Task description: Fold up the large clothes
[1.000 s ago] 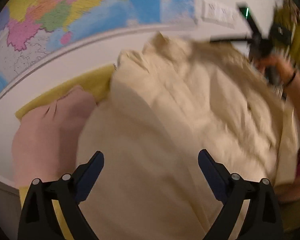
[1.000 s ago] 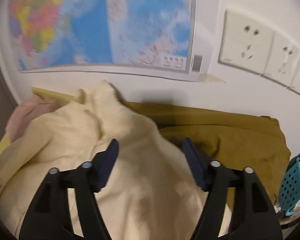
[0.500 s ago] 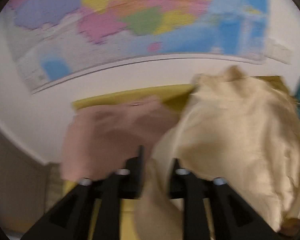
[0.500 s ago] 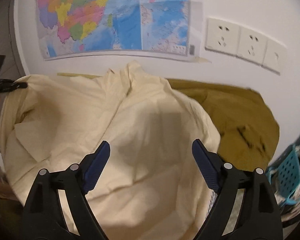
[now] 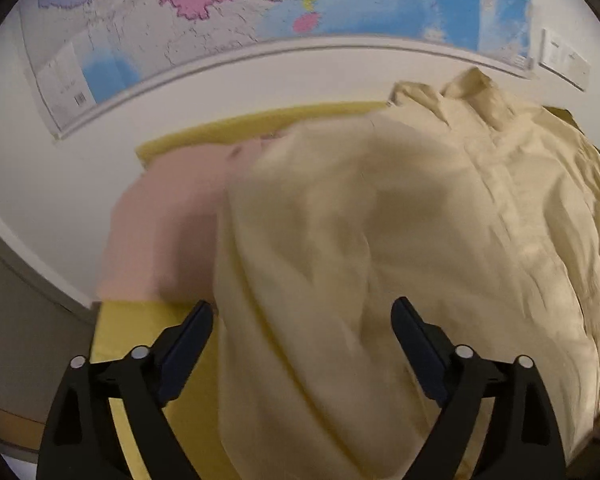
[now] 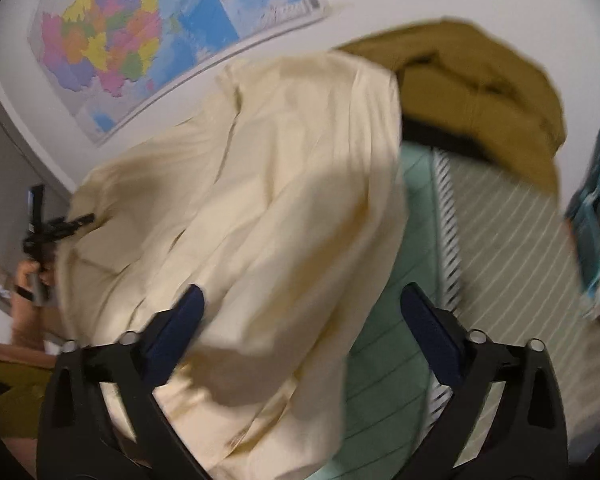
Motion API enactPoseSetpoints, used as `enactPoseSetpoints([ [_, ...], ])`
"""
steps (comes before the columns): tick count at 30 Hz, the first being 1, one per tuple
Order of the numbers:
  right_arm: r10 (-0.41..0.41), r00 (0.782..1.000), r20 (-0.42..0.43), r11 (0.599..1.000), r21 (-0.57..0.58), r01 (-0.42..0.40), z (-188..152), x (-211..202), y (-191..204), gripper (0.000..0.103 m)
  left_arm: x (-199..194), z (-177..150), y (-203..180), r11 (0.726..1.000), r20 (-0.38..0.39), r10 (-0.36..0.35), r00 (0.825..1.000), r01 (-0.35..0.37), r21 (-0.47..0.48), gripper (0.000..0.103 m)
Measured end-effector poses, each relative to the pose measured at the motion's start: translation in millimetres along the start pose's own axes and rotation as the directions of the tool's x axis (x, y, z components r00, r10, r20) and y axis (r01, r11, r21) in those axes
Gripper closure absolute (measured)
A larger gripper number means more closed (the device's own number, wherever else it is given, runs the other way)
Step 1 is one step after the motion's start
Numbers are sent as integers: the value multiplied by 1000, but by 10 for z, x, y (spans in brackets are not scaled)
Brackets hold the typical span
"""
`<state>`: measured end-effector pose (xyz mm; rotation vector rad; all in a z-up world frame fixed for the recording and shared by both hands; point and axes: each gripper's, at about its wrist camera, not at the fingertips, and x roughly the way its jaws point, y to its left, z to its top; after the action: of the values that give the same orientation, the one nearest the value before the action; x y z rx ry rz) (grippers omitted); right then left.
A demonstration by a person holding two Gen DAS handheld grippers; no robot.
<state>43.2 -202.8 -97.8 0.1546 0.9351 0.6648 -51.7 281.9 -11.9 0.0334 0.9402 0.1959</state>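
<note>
The cream shirt (image 5: 400, 240) lies heaped mid-frame, collar toward the upper right, left claw (image 5: 302, 340) spreading off it, right claw (image 6: 300, 320) closing unpinched over its hem, probably to regrip.

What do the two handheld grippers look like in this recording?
Both match: the left gripper and right gripper each have black plastic arms with slotted cut-outs, silver pivot bolts, and dark blue flat pads on the fingers. No cables show. A dark band circles the wrist of the left hand.
</note>
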Motion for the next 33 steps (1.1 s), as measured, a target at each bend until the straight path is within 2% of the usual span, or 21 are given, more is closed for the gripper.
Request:
enactPoseSetpoints([
  [1, 45, 999, -12, 999, -2, -45, -22, 6, -5, 71, 13, -70, -32, 1000, -9, -1, 1000, 1, 15, 19],
  [2, 21, 1000, -5, 1000, -2, -21, -10, -41, -15, 86, 19, -153, -73, 999, -20, 11, 1000, -10, 30, 27],
  [3, -1, 1000, 10, 1000, -14, 1, 33, -114, -18, 94, 64, -194, -81, 998, -33, 34, 999, -32, 46, 56],
  [4, -13, 999, 35, 999, -35, 15, 95, -213, -15, 94, 108, -195, -56, 998, -50, 41, 998, -39, 46, 72],
  [7, -93, 986, 138, 993, -62, 102, 426, -597, -46, 95, 108, -58, 117, 996, -36, 86, 996, -86, 6, 81],
  [9, -172, 967, 191, 978, -87, 191, 689, -834, -134, 95, 59, 55, 247, 997, -23, 70, 997, -71, -22, 79],
  [10, -230, 951, 204, 965, -79, 250, 787, -885, -210, 95, 71, 90, 267, 997, -20, 81, 997, -81, -7, 71],
  [11, -316, 929, 190, 938, -83, 336, 878, -850, -307, 93, 89, 87, 217, 992, -18, 121, 993, -120, 28, 64],
  [13, -427, 895, 127, 891, -108, 440, 927, -608, -463, 89, 180, 66, 105, 948, -4, 293, 956, -290, 132, 41],
  [14, -439, 893, 96, 889, -99, 447, 912, -494, -519, 86, 209, 41, 73, 936, -6, 322, 947, -318, 151, 38],
  [16, -507, 862, 12, 853, -137, 504, 820, -181, -589, 73, 196, -32, 16, 928, 1, 337, 941, -333, 165, 39],
  [17, -582, 813, -11, 803, -169, 572, 748, -34, -599, 60, 137, -63, 24, 936, 14, 321, 947, -319, 150, 39],
  [18, -636, 771, -11, 758, -192, 623, 683, 34, -579, 55, -9, -101, 111, 966, 35, 245, 969, -247, 78, 39],
  [19, -666, 746, 10, 730, -199, 654, 623, 22, -531, 46, -107, -125, 196, 980, 49, 194, 980, -195, 25, 38],
  [21, -663, 743, 85, 730, -147, 668, 550, -197, -396, 25, -439, -244, 393, 995, 130, 55, 990, -44, -89, 37],
  [22, -650, 749, 129, 738, -125, 663, 500, -322, -317, 24, -591, -334, 449, 994, 170, 0, 985, 18, -106, 35],
  [24, -545, 808, 224, 812, -99, 575, 384, -648, -59, 19, -726, -488, 430, 992, 175, -52, 983, 71, -105, 18],
  [28, -272, 926, 262, 930, -177, 323, 55, -825, 393, 11, -618, -871, 313, 990, 74, -68, 995, 76, -115, 18],
  [30, -185, 960, 211, 947, -224, 231, -117, -714, 500, 10, -459, -1081, 228, 985, 20, -111, 994, 112, -133, 19],
  [32, -138, 979, 150, 959, -226, 170, -306, -551, 575, 10, -378, -1223, 138, 981, -4, -140, 990, 138, -134, 49],
  [33, -122, 985, 122, 967, -209, 146, -390, -467, 558, 10, -309, -1260, 117, 977, -25, -170, 985, 165, -134, 76],
])
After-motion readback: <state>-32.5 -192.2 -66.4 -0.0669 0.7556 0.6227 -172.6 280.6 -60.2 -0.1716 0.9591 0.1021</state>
